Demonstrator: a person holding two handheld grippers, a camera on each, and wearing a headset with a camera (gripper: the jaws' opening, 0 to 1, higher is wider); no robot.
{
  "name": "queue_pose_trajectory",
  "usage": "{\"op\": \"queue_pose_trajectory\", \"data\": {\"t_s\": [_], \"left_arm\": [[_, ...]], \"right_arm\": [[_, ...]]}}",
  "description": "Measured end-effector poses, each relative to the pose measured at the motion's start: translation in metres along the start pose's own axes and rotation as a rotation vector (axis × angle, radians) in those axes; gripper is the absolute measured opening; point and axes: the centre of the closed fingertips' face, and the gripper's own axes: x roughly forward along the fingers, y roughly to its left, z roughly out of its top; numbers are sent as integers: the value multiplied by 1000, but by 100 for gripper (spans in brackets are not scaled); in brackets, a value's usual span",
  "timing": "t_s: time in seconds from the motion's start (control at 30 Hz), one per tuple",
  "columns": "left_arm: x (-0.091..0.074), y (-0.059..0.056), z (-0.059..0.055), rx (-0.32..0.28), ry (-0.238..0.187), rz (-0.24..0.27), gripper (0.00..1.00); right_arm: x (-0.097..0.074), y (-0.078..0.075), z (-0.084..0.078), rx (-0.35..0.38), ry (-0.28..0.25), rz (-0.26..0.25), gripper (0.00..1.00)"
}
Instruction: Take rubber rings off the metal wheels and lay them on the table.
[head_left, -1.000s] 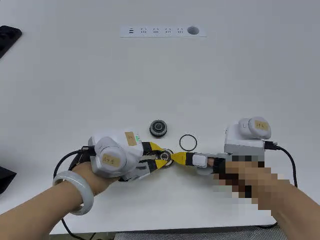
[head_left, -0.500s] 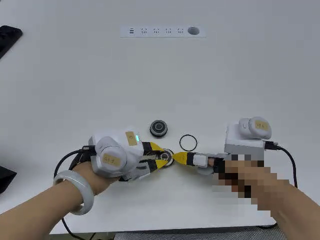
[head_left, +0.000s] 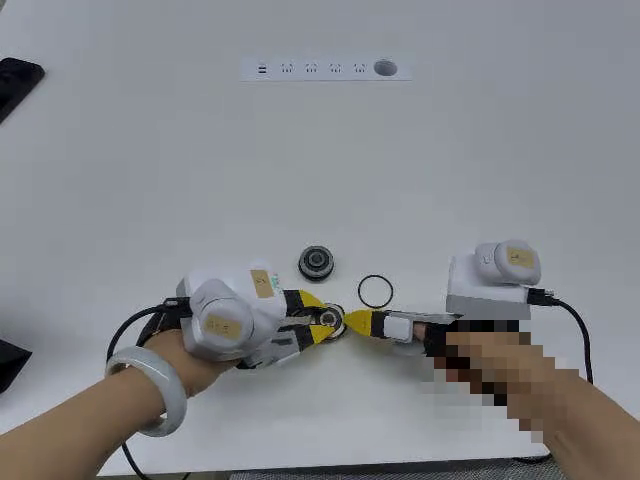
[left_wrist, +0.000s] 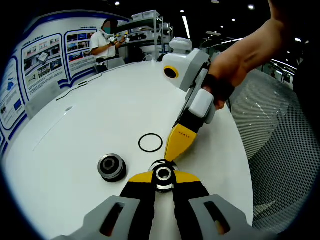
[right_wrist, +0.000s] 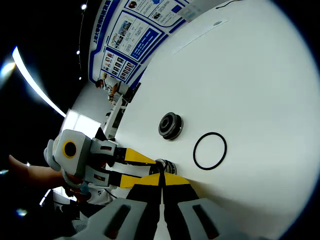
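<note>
Left gripper (head_left: 322, 324) jaws clamp the small silver metal wheel (left_wrist: 163, 174) between their yellow tips. Right gripper (right_wrist: 161, 179) jaws are pressed together, tips touching that wheel's edge (ring pinched? can't tell). Loose black rubber ring (head_left: 376, 291) lies flat just beyond both jaws, with a black-rimmed metal wheel (head_left: 316, 262) near it.

Black rubber ring (head_left: 375, 291) loose, flat; ringed wheel (head_left: 316, 262) flat nearby; second wheel (head_left: 331, 320) clamped.

Two metal wheels (head_left: 316, 262), one loose rubber ring (head_left: 375, 291), one power strip (head_left: 325, 68), two grippers: left tongs (head_left: 322, 324), right tongs (head_left: 349, 320)
</note>
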Motion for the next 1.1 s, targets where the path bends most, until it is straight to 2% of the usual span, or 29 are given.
{"op": "queue_pose_trajectory", "data": {"t_s": [0.47,0.57,0.6,0.67,0.8,1.1], "left_arm": [[0,0,-1,2,3,1,13],[0,0,0,3,3,1,13],[0,0,-1,2,3,1,13],[0,0,-1,3,3,1,13],[0,0,-1,3,4,1,13],[0,0,0,4,6,4,13]], "right_arm": [[4,9,0,-5,2,23,2],[5,17,3,9,-15,55,2],[6,27,6,28,-31,101,2],[7,23,6,-6,-18,63,2],[6,21,6,4,-19,61,2],[4,10,5,5,-13,19,2]]}}
